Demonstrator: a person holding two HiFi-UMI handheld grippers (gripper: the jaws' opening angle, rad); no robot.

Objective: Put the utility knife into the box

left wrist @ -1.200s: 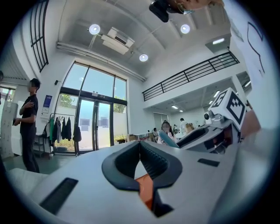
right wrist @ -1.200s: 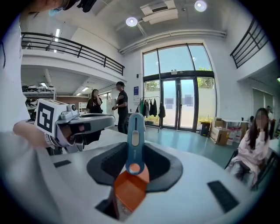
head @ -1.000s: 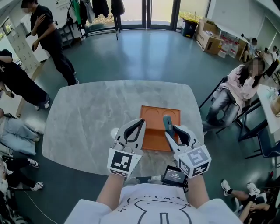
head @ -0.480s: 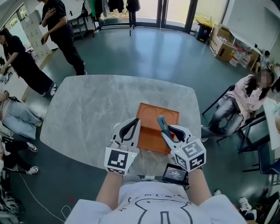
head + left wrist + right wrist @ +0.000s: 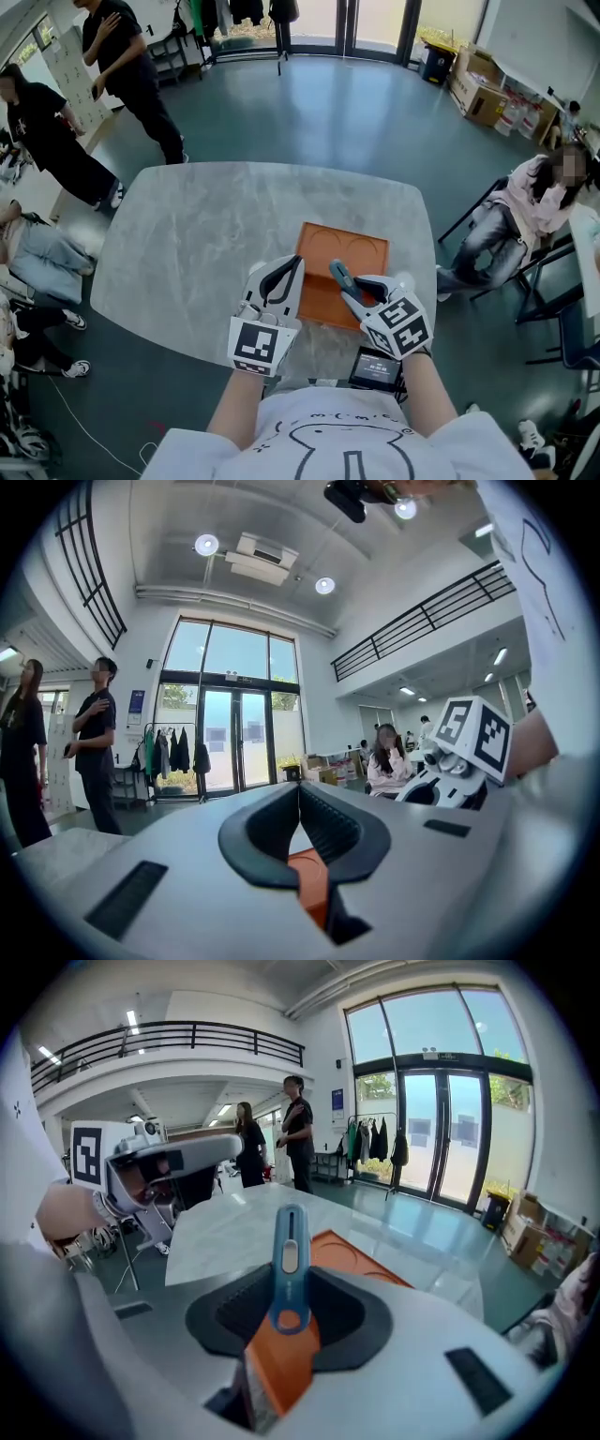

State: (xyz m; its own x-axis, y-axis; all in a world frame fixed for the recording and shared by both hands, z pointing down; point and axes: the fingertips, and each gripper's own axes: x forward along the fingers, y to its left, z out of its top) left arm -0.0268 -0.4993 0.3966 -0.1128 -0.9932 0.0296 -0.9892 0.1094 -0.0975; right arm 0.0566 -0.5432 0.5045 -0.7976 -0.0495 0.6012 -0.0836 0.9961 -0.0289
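Note:
The orange box lies flat on the grey marble table, with two round recesses at its far end. My right gripper is shut on the blue utility knife, which sticks out forward and leans left over the box's near half. In the right gripper view the utility knife stands between the dark pads, and the box lies beyond it. My left gripper hovers at the box's near left edge, shut, with nothing between the fingers. In its own view the left gripper has its tips touching.
A small device with a lit screen sits at the table's near edge below my right hand. Two people stand beyond the table's far left. A seated person and chairs are at the right. Cardboard boxes sit far back.
My right gripper has swung slightly left with the knife, whose tip now leans further left over the box. The left gripper has hardly moved. The head view has shifted a little.

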